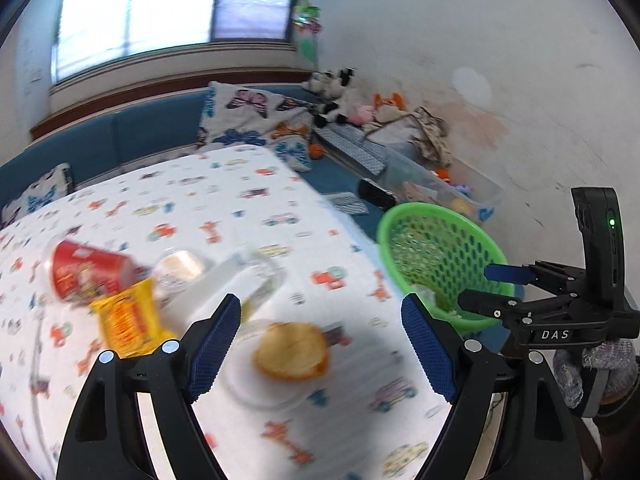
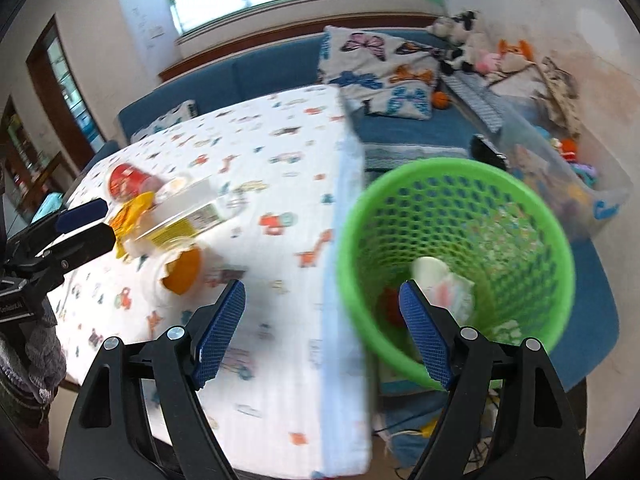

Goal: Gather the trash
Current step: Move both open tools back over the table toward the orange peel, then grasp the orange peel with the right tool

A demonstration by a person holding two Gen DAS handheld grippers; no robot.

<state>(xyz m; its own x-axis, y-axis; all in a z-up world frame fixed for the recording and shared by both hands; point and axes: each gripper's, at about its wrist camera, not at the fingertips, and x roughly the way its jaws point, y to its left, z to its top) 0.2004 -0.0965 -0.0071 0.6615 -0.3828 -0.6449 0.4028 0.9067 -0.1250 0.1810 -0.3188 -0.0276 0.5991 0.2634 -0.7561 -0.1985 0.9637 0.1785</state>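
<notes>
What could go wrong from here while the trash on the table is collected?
The red can lies on its side, so it may roll when touched. The trash is clustered: a claw reaching for the yellow wrapper could knock the clear bottle. The green basket stands beside the table edge, so a drop may miss.

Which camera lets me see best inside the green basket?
The right wrist view. It looks down into the green plastic mesh basket, showing crumpled white trash at the bottom. The left wrist view sees the basket from the side, partly hidden behind the right gripper.
</notes>
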